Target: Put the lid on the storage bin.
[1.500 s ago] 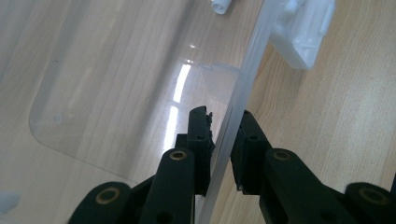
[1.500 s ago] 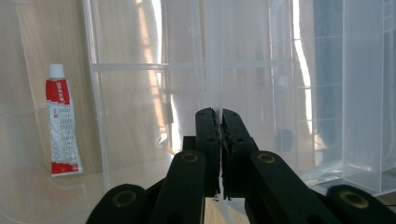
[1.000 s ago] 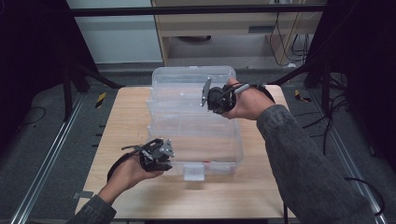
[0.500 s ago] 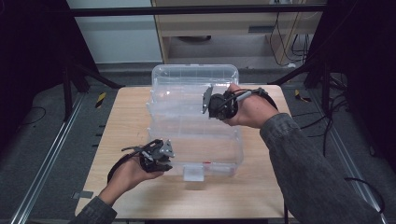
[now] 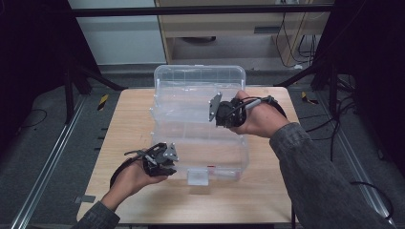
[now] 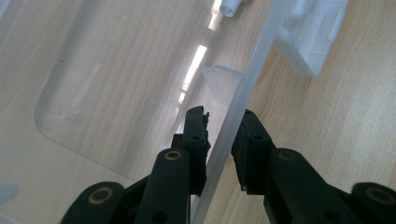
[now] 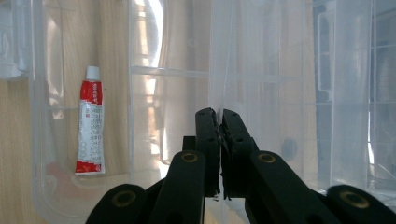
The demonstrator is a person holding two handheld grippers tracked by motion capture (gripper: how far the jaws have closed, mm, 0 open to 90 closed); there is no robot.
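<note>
High view: clear plastic box [image 5: 200,138] sits mid-table [image 5: 129,124], lid up at the far side. Left gripper [image 5: 160,160] is at the box's near-left corner; right gripper [image 5: 224,112] is over the box's middle, toward its right side.

Left gripper view: jaws straddle the box's clear front wall [image 6: 243,100], one inside, one outside. Inner pad is close to the wall; a gap shows on the outer side, so not clamped. White latch [image 6: 310,39] sits further along the wall.

Right gripper view: jaws clenched on a thin clear panel edge [image 7: 222,60] of the box. Red-and-white tube [image 7: 90,122] lies flat in a compartment to their left.
</note>
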